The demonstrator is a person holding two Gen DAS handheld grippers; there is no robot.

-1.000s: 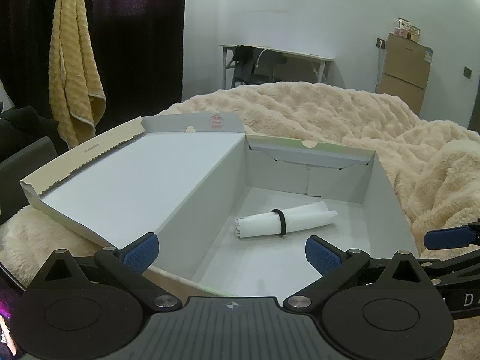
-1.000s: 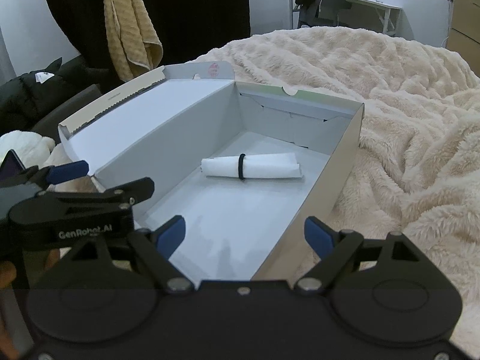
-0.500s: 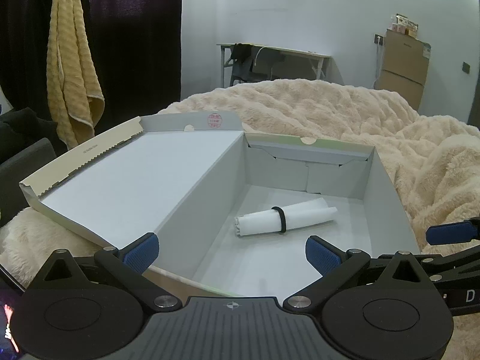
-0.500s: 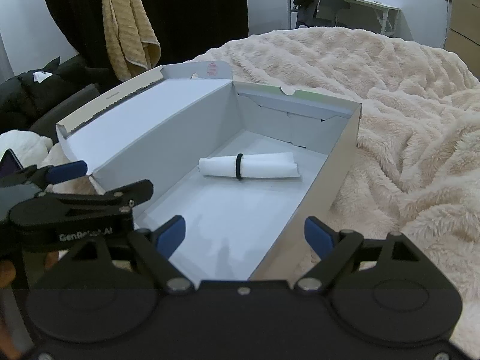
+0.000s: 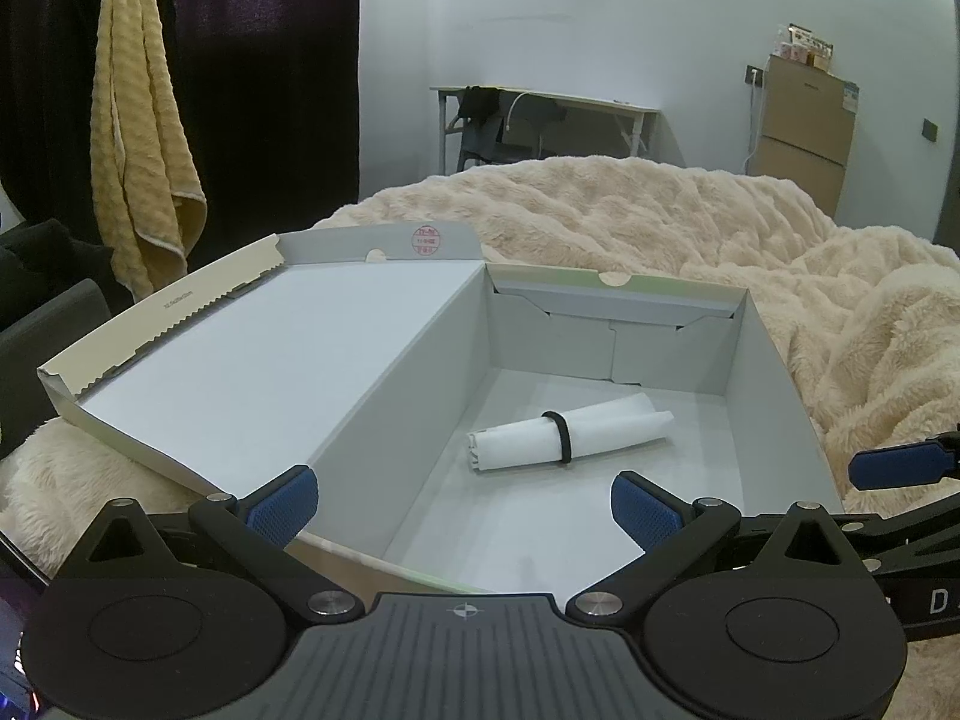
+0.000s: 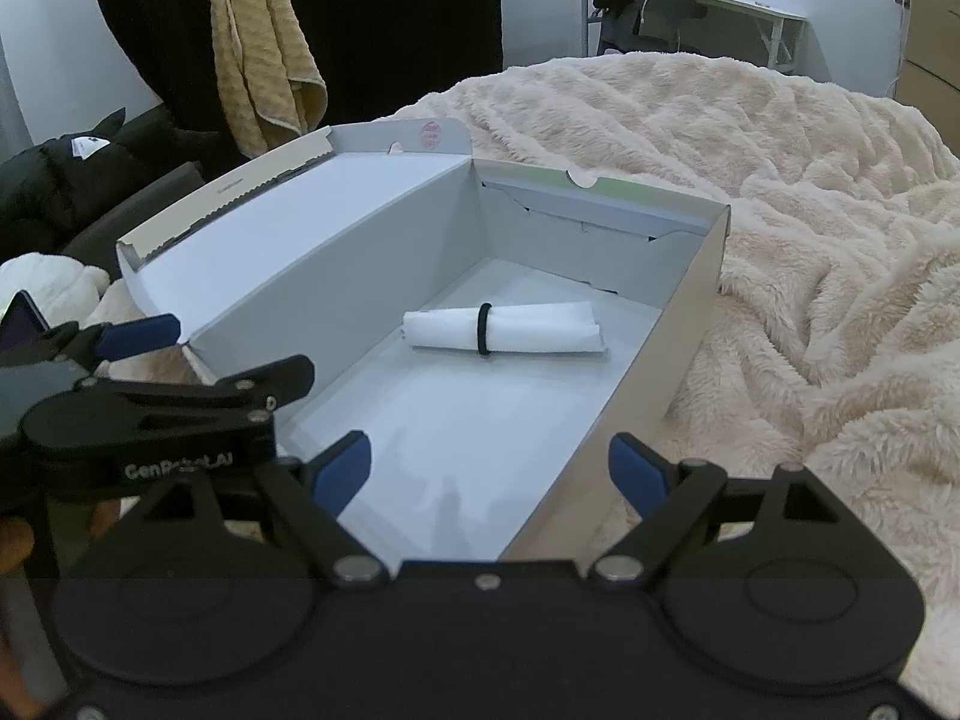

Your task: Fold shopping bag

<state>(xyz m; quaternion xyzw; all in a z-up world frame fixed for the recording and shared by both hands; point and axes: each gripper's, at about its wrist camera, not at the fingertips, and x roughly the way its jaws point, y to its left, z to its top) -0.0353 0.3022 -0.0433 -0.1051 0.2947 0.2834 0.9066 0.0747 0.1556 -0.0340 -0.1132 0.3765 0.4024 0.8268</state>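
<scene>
Centrally, an open box [image 5: 600,516] on a fluffy blanket [image 5: 660,216], rolled bag [image 5: 570,441] inside, desk [image 5: 540,114] beyond, left gripper [image 5: 465,507] and right gripper [image 6: 489,468] both spread wide, empty.

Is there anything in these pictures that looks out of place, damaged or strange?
Nothing looks damaged or spilled. The rolled white bag lies loose on the floor of the open box, held by a black band. The box rests on a soft blanket, so it sits slightly unevenly. Both the left gripper and the right gripper are open and empty.
</scene>
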